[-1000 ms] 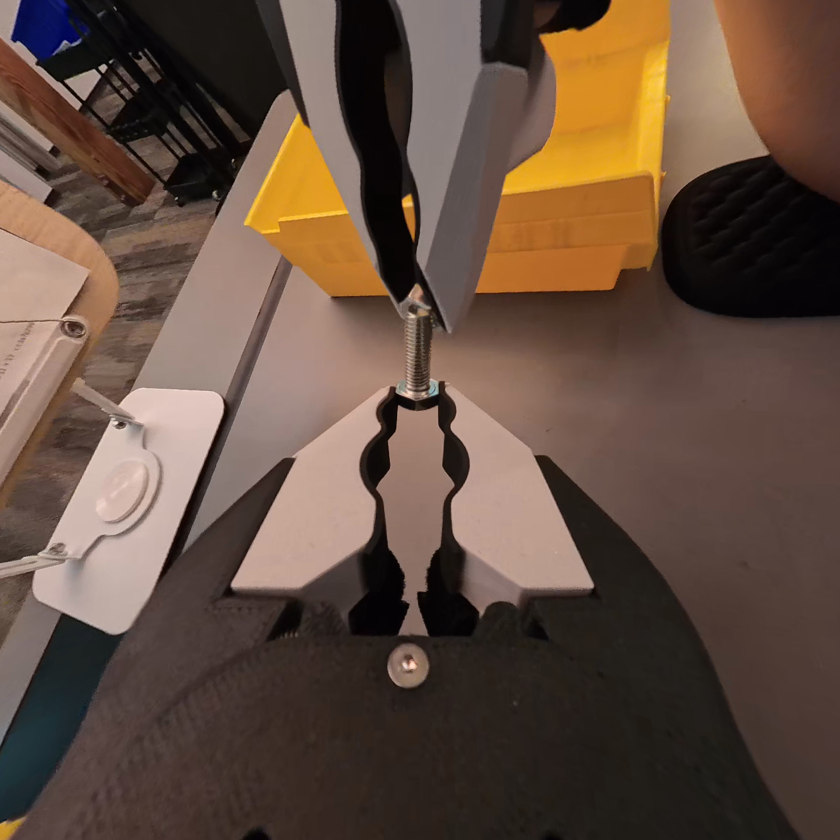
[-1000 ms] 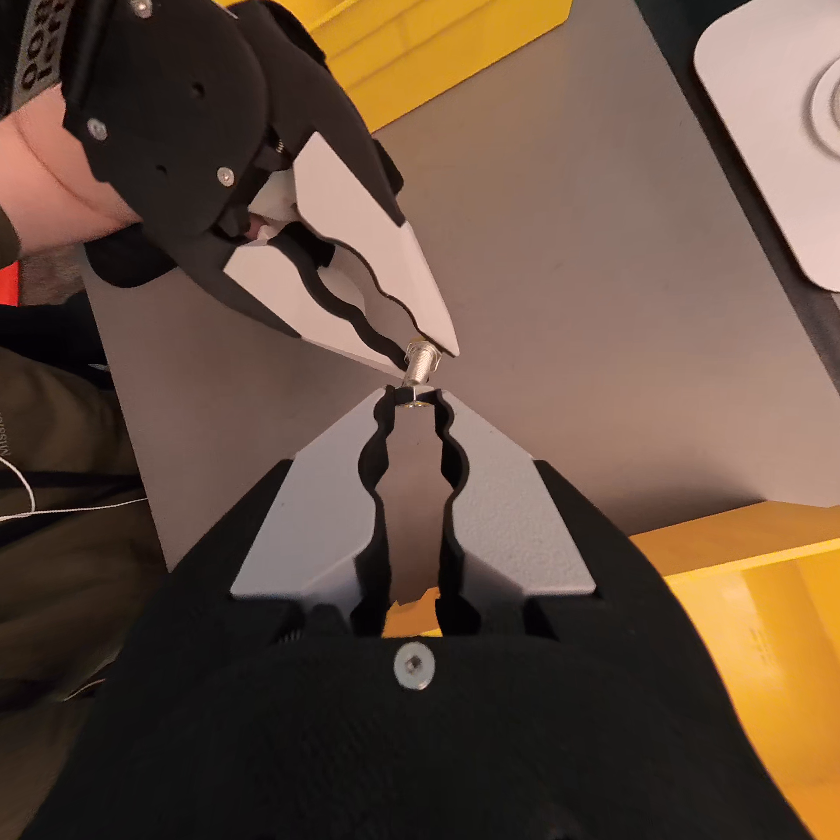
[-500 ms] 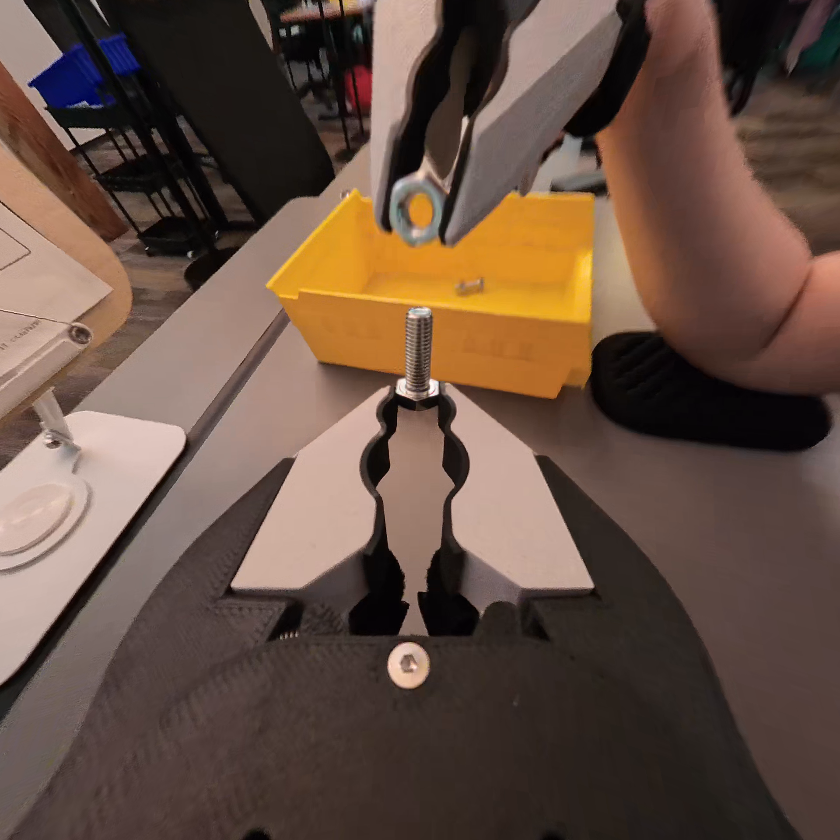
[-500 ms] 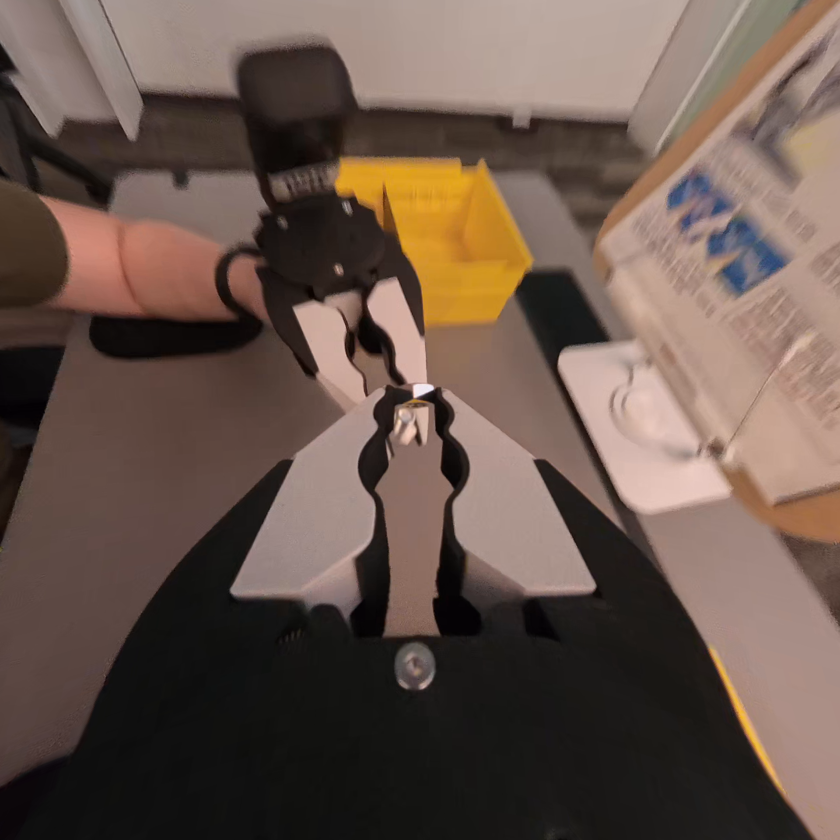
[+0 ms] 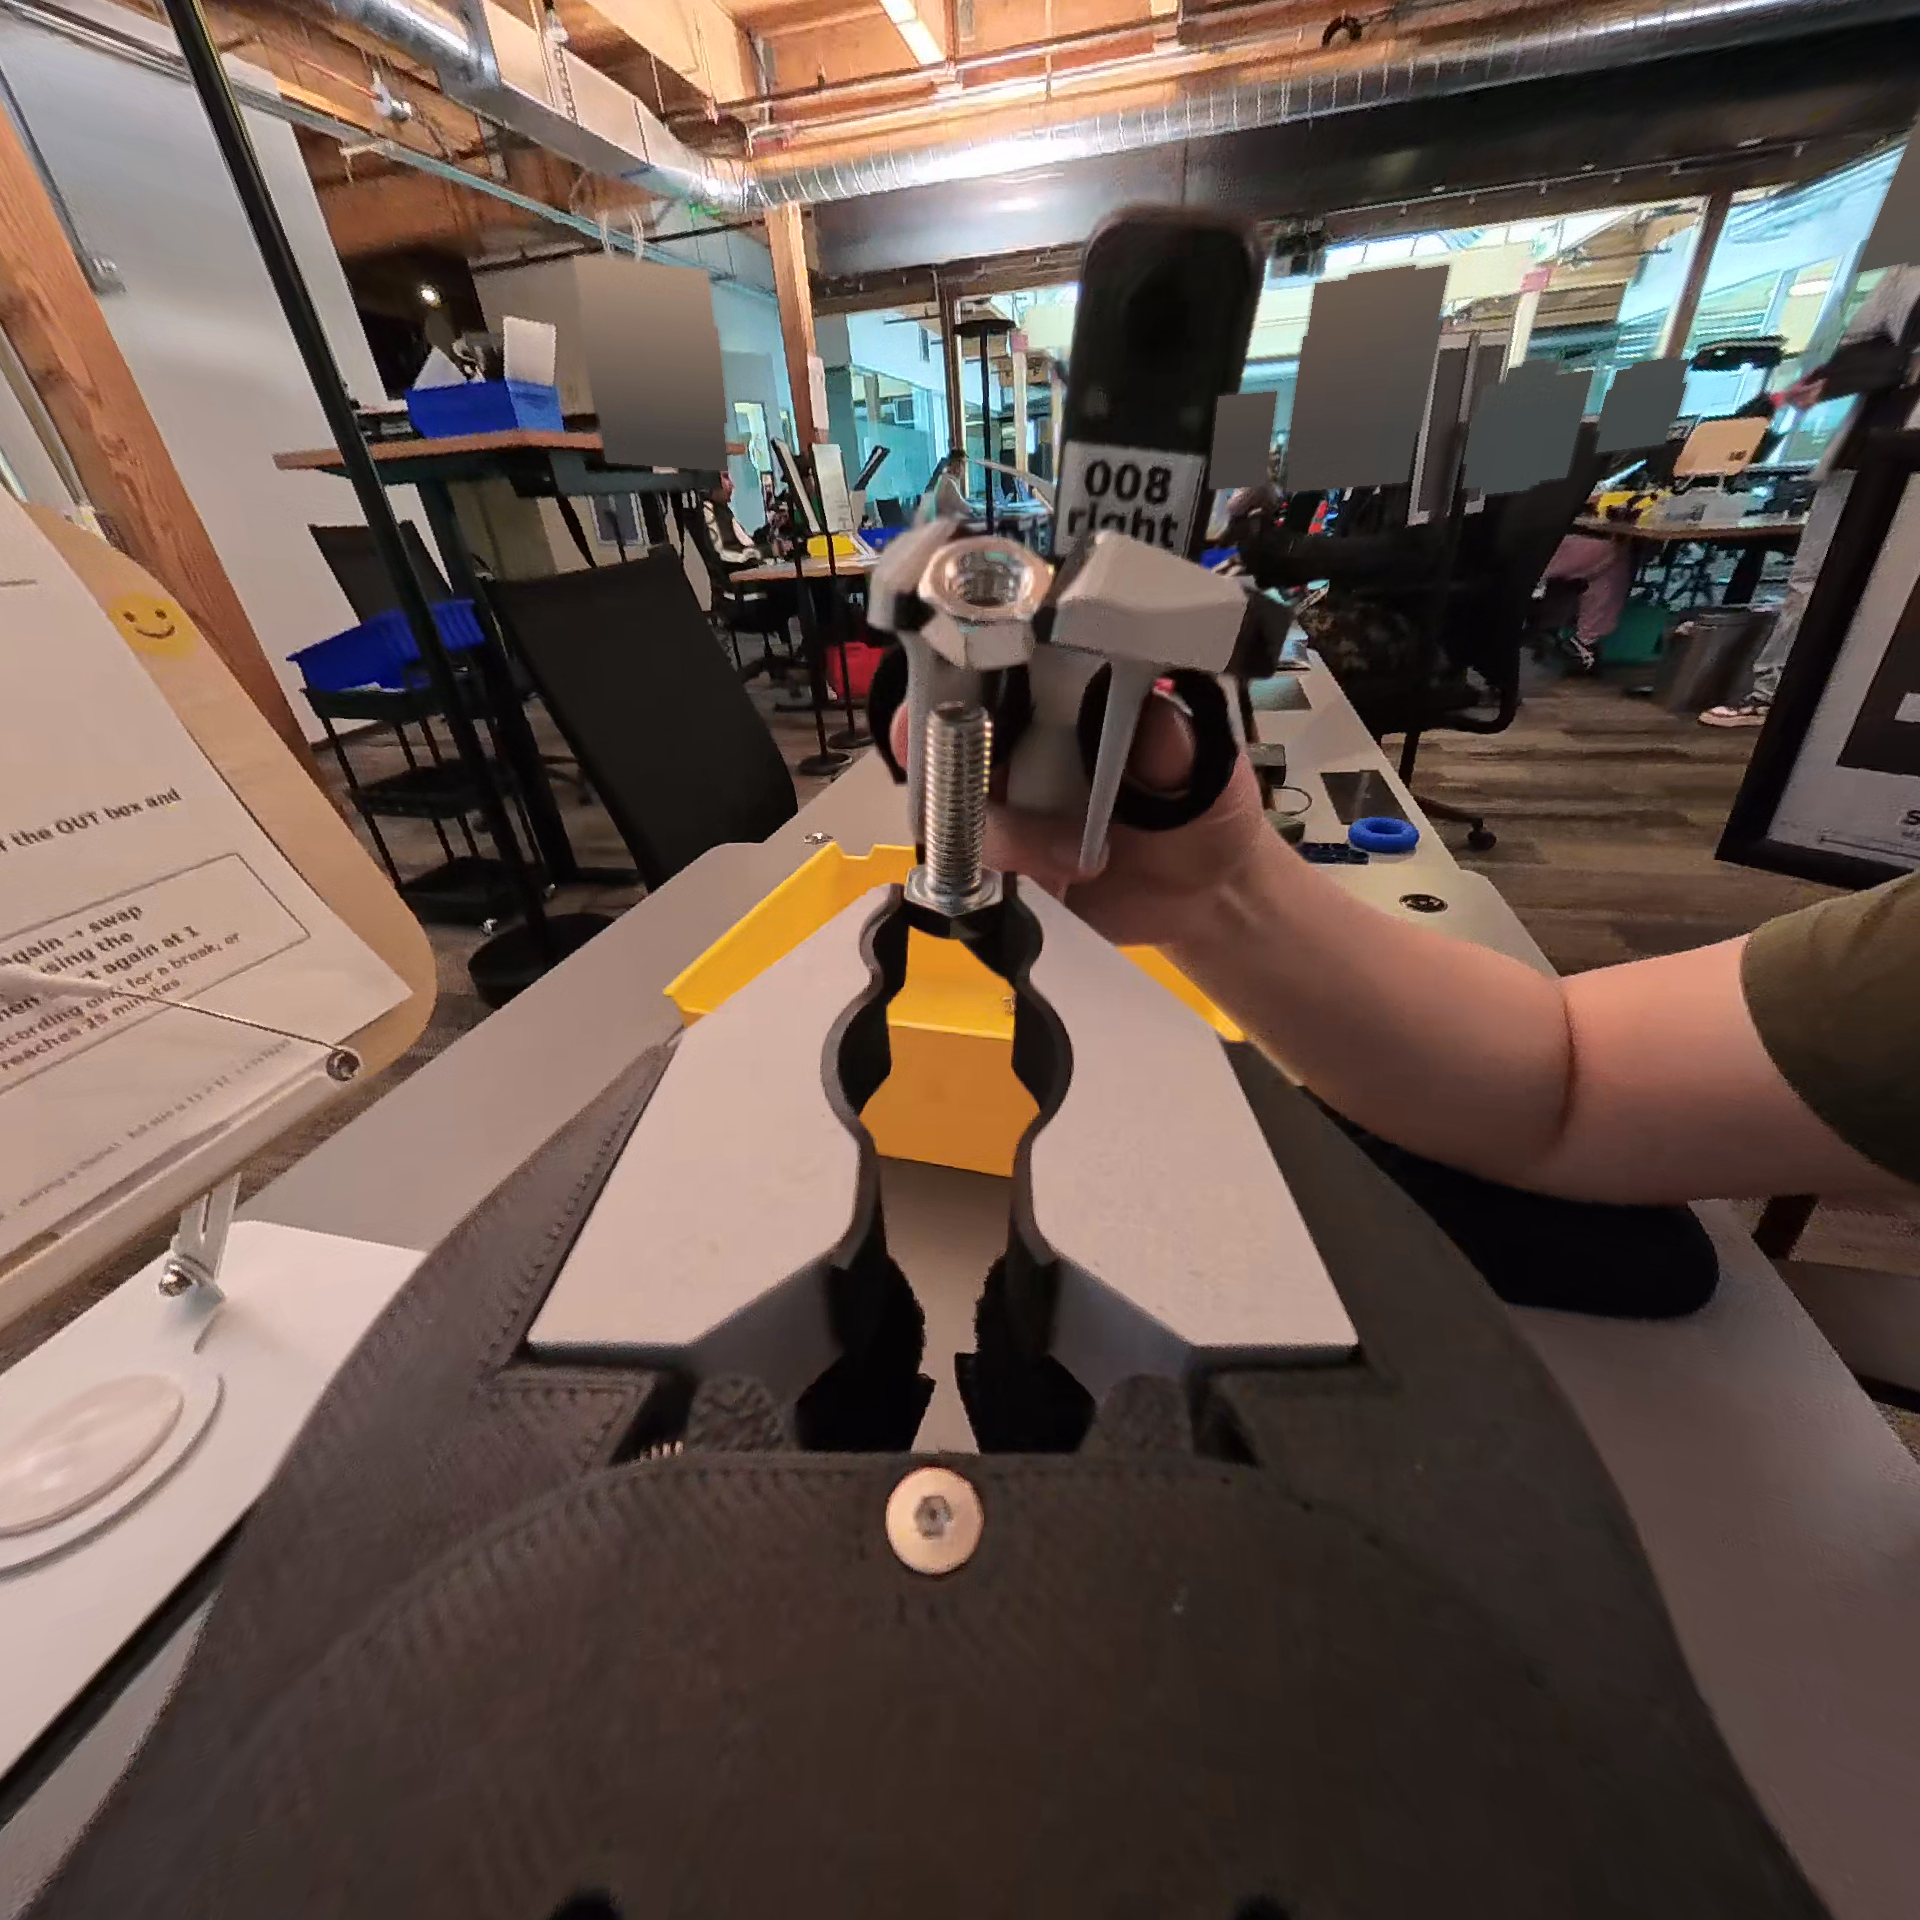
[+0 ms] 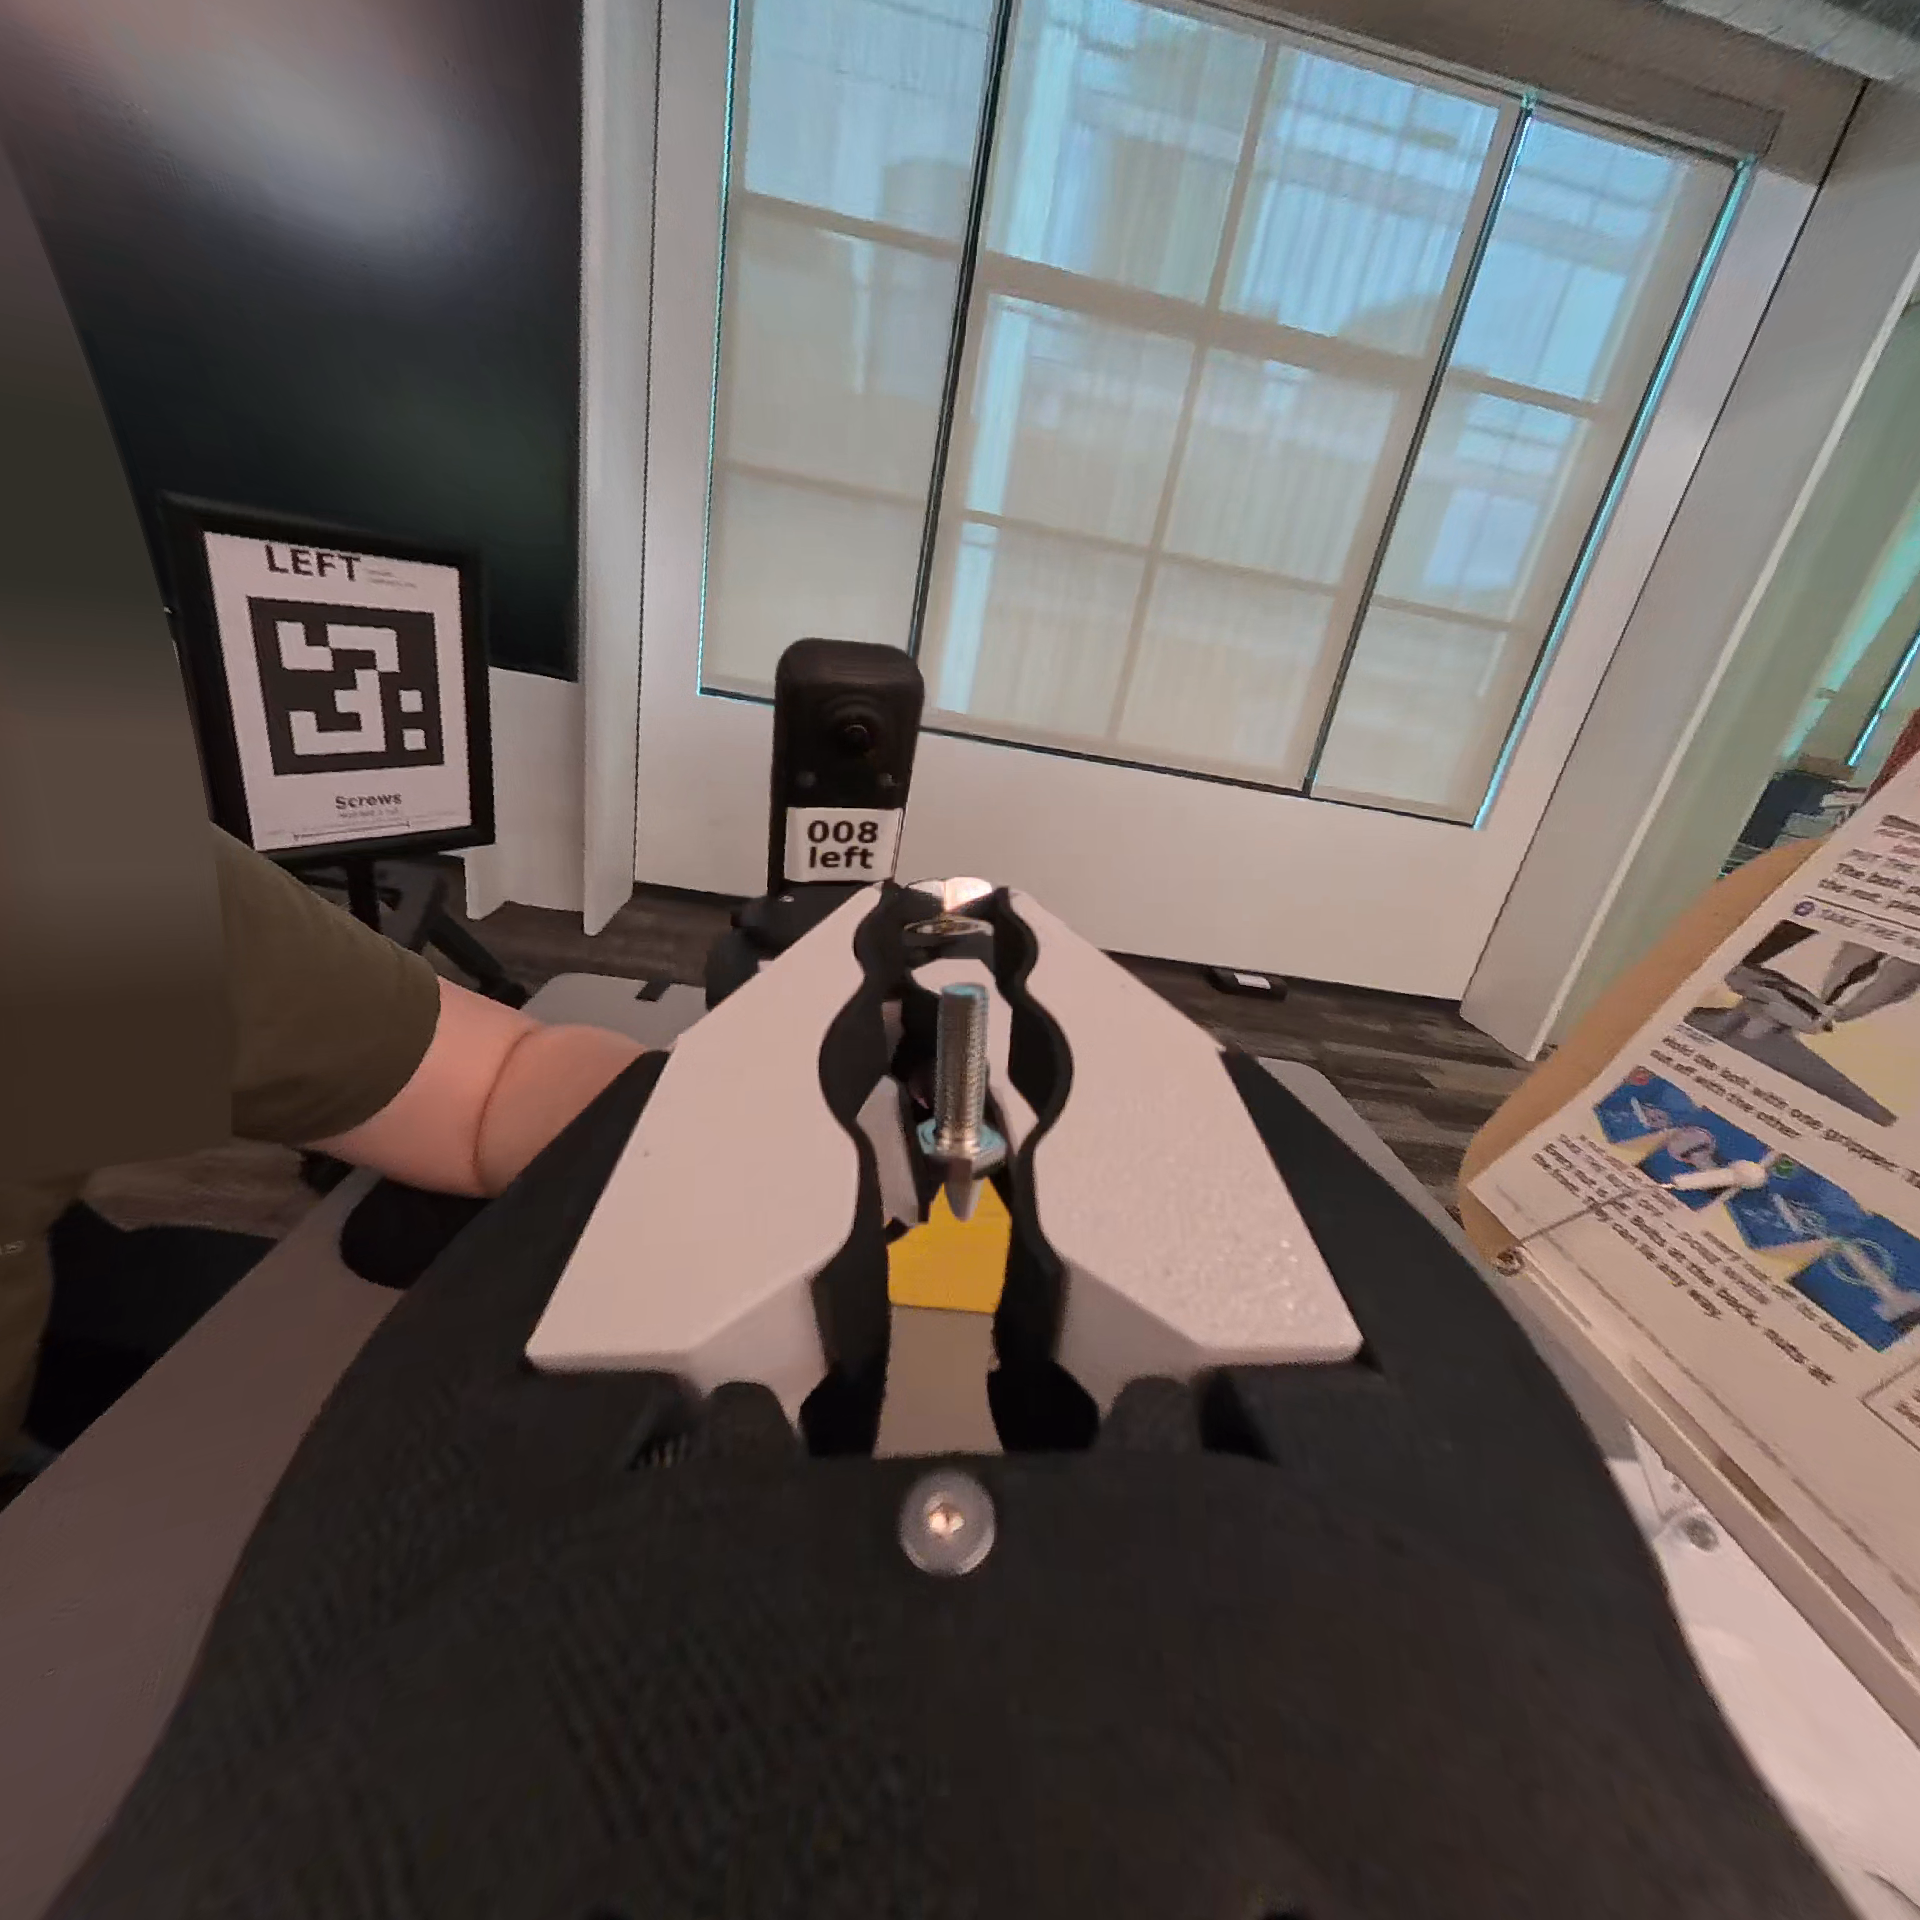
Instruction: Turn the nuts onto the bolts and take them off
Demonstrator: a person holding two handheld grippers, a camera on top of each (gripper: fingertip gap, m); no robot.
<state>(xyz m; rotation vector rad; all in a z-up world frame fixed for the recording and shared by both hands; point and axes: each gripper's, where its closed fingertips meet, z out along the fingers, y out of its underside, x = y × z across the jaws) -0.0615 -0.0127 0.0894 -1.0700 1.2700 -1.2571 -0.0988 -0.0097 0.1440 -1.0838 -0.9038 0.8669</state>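
Note:
My left gripper (image 5: 953, 914) is shut on the head of a silver bolt (image 5: 956, 790) and holds it upright above the grey table. My right gripper (image 5: 987, 623) is shut on a silver hex nut (image 5: 982, 608), just above the bolt's tip, with a small gap. In the right wrist view the nut (image 6: 945, 925) sits between my right gripper's (image 6: 945, 914) tips. The bolt (image 6: 958, 1070) stands below it in the left gripper (image 6: 961, 1153). A yellow bin (image 5: 748, 956) stands on the table behind the bolt.
An instruction board (image 5: 156, 935) on a white base (image 5: 104, 1382) stands at the table's left edge. A black wrist pad (image 5: 1558, 1247) lies under the person's forearm (image 5: 1403, 1018) at right. A framed marker sign (image 6: 343, 675) stands beyond the table. My hands' fingertips stand some 6 centimetres from each other.
The nut came off the bolt's tip and rose with my right gripper. Both grippers have tilted up from facing the table to level, and the nut now hovers close above the bolt.

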